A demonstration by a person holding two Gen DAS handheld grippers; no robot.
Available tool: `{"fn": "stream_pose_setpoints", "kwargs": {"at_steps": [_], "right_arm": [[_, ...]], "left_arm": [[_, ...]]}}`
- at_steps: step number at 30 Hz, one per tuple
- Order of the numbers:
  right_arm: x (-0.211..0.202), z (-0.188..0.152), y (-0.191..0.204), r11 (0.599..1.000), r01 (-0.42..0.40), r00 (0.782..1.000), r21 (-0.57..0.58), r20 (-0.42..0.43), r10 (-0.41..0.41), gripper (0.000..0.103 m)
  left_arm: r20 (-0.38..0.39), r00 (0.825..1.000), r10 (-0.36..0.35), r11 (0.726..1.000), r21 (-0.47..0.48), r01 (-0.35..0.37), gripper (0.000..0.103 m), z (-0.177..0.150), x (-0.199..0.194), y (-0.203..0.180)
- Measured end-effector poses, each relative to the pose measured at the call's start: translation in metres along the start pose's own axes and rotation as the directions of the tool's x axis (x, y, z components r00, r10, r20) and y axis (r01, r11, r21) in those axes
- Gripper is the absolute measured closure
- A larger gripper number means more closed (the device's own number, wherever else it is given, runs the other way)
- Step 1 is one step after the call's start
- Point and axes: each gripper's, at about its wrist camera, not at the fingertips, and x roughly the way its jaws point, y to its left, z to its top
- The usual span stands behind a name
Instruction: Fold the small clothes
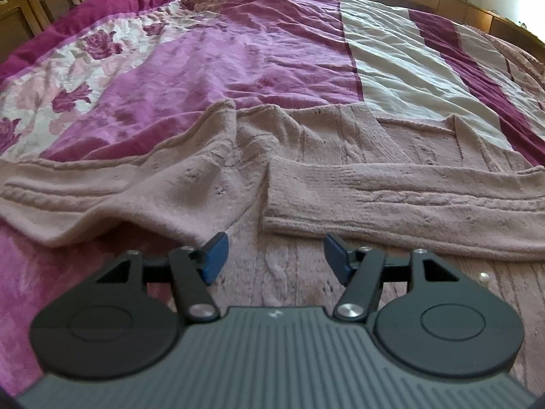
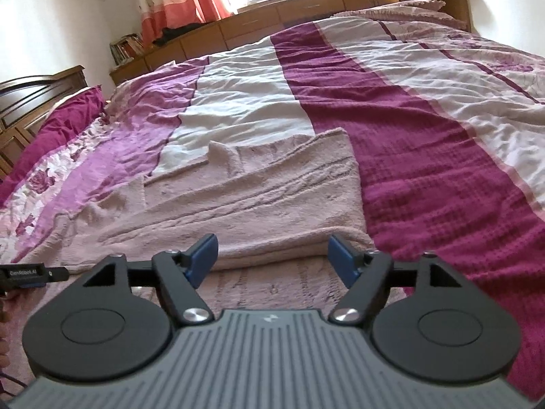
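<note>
Pale pink knit sweater (image 1: 306,156) spread on the bed's striped magenta bedspread (image 1: 238,51), one sleeve (image 1: 391,201) folded across, hem cut off by frame, left gripper (image 1: 274,255) fingers apart over it, right gripper (image 2: 272,255) fingers apart, nothing held, wooden cabinets (image 2: 272,13) behind.

Pink knit sweater (image 1: 340,156) runs off the left and right edges in the left wrist view; its near part is hidden under the left gripper (image 1: 274,259) body. In the right wrist view its near hem is covered by the right gripper (image 2: 272,260). Books (image 2: 126,47) on the far shelf too small to read. Bed (image 2: 442,136) cut off at the right.
</note>
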Motion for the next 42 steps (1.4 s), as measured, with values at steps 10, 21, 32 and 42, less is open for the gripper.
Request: {"fn": "stream_pose_setpoints", "kwargs": {"at_steps": [10,21,32,42], "right_arm": [[-0.019,-0.001,0.018,0.998,-0.067,0.998,-0.004,-0.012,0.067,0.023],[-0.03,-0.014,0.041,0.993,-0.112,0.993,-0.032,-0.047,0.111,0.02],[-0.034,-0.026,0.057,0.991,-0.122,0.99,-0.051,-0.072,0.118,0.015],[-0.03,-0.034,0.06,0.996,-0.086,0.993,-0.025,-0.086,0.084,0.01]], "left_arm": [[-0.002,1.0,0.022,1.0,-0.021,-0.022,0.039,-0.006,-0.037,0.019],[0.0,0.999,0.053,0.997,-0.061,-0.053,0.039,-0.015,-0.064,0.047],[0.003,0.996,0.088,0.988,-0.129,-0.087,0.039,-0.023,-0.072,0.08],[-0.006,0.993,0.118,0.938,-0.328,-0.113,0.039,-0.031,-0.058,0.144]]}}
